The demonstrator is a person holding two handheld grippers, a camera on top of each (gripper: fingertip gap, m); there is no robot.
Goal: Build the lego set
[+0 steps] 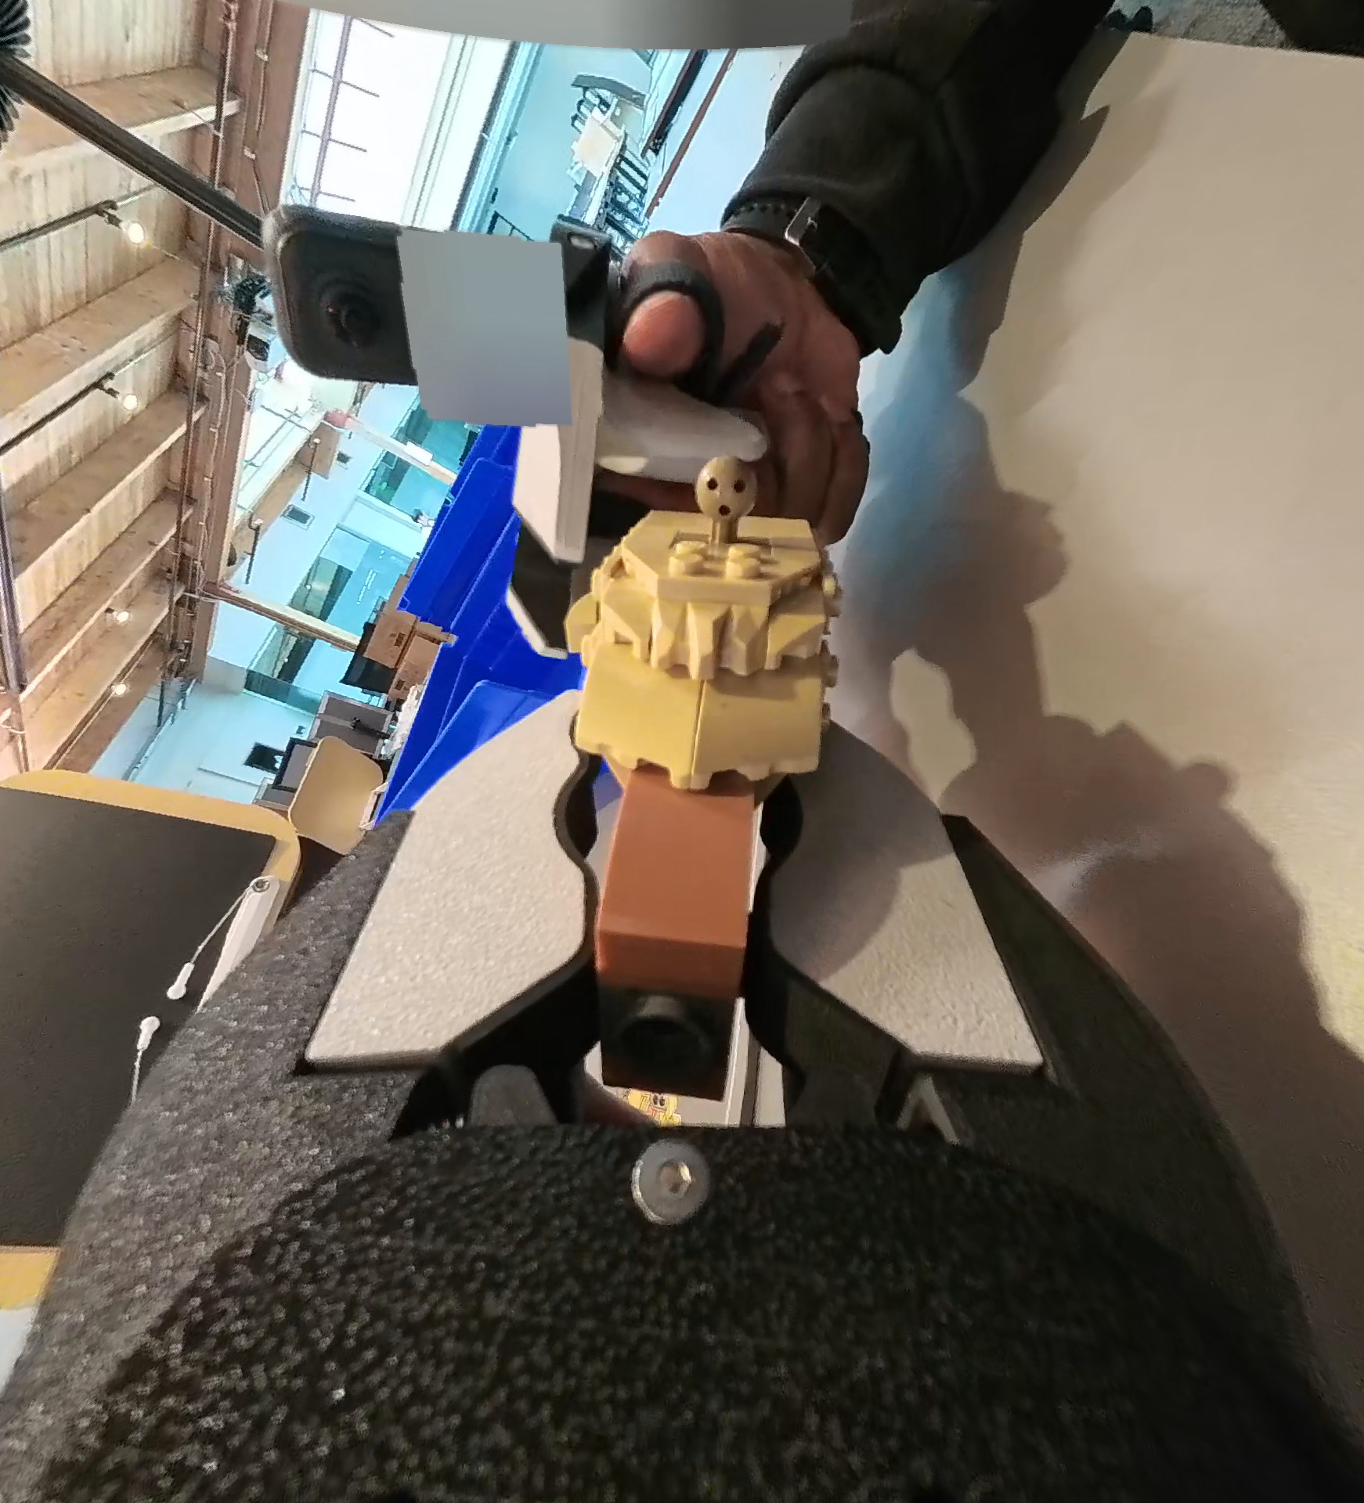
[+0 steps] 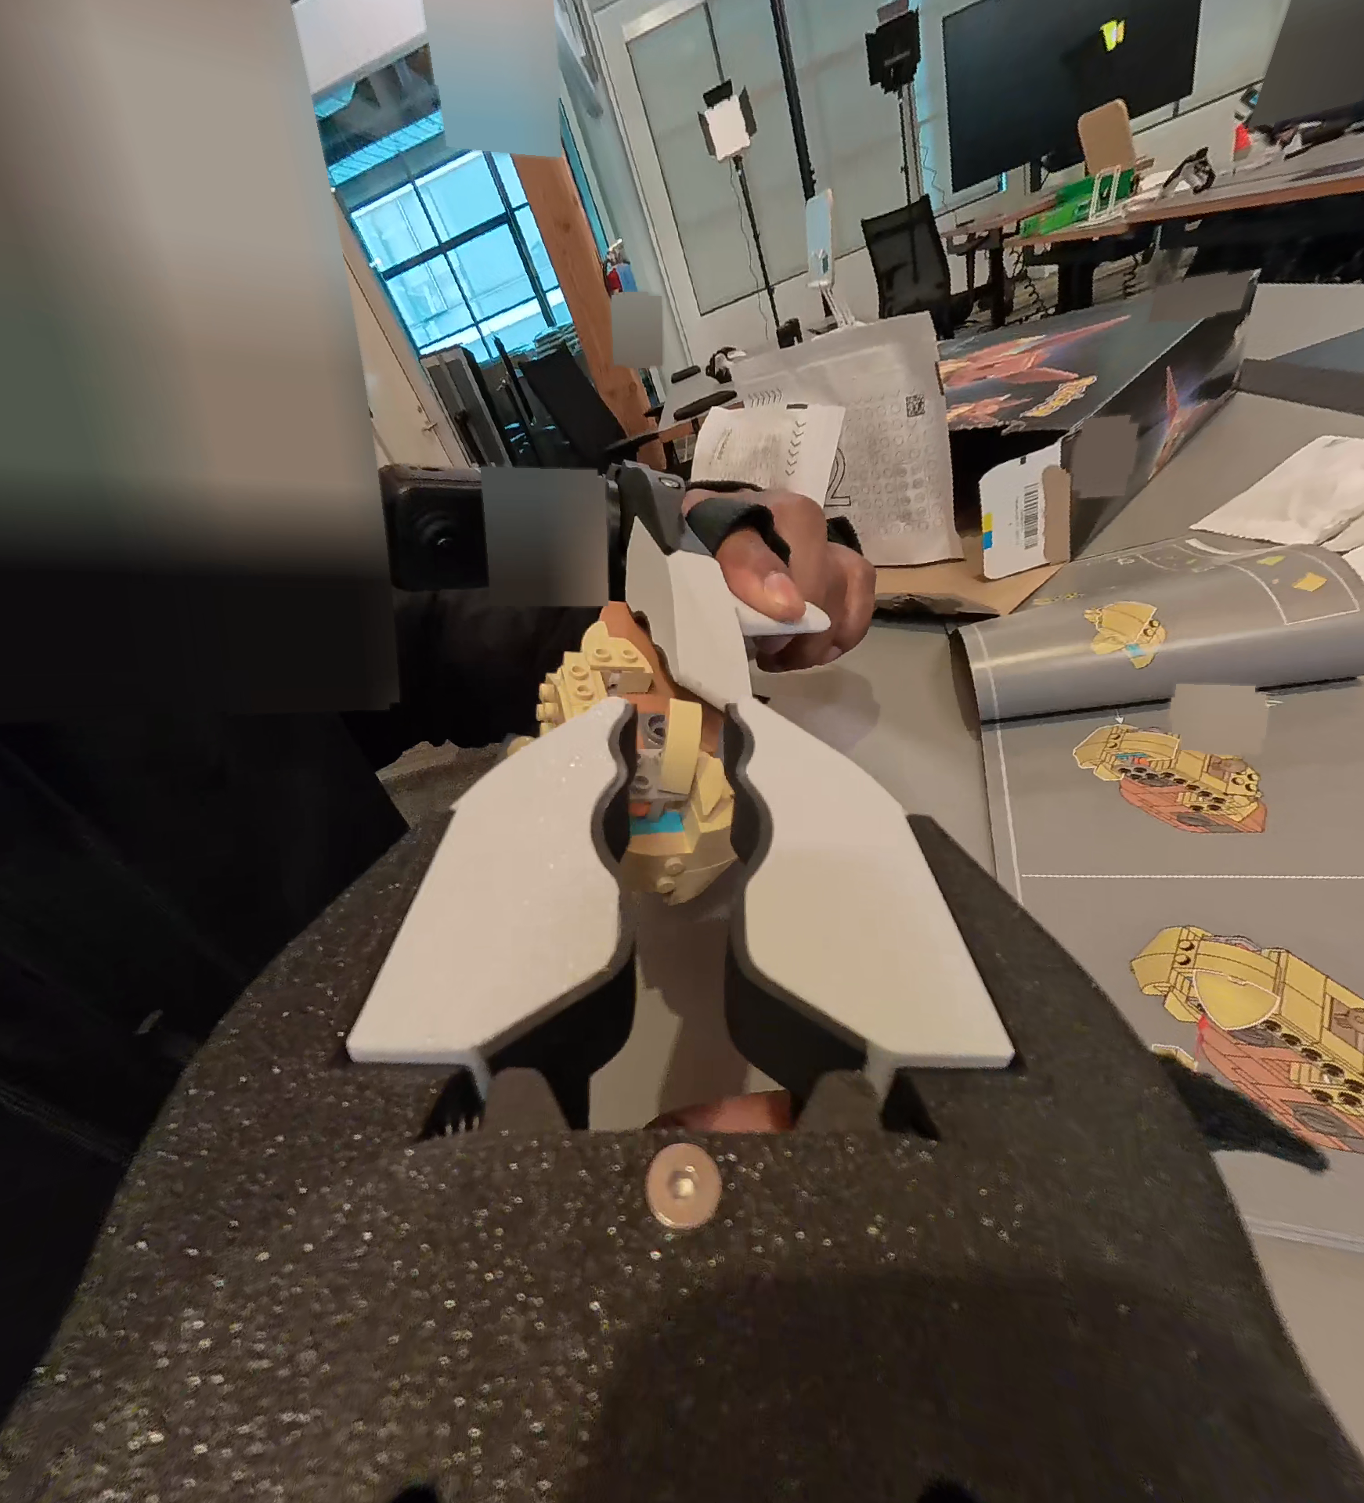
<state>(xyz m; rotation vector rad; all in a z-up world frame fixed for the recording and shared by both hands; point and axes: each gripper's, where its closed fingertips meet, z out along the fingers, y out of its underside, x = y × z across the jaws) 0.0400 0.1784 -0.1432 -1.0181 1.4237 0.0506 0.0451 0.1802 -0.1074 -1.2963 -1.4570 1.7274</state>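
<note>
left gripper [image 1: 675, 821] clamps brick model [image 1: 703, 651] | right gripper [image 2: 679, 781] grips its far end | instruction sheet [image 2: 1199, 895] right | cardboard box [image 2: 1102, 423] far right

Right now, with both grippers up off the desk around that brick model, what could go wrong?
1. The left gripper clamps only the brown block; the heavier tan section sticks out past the fingertips, so a push could lever it apart.
2. The right gripper has the model's tan end between its fingers; squeezing might pop small pieces loose.
3. Anything knocked off could drop onto the open instruction booklet and scatter.
</note>
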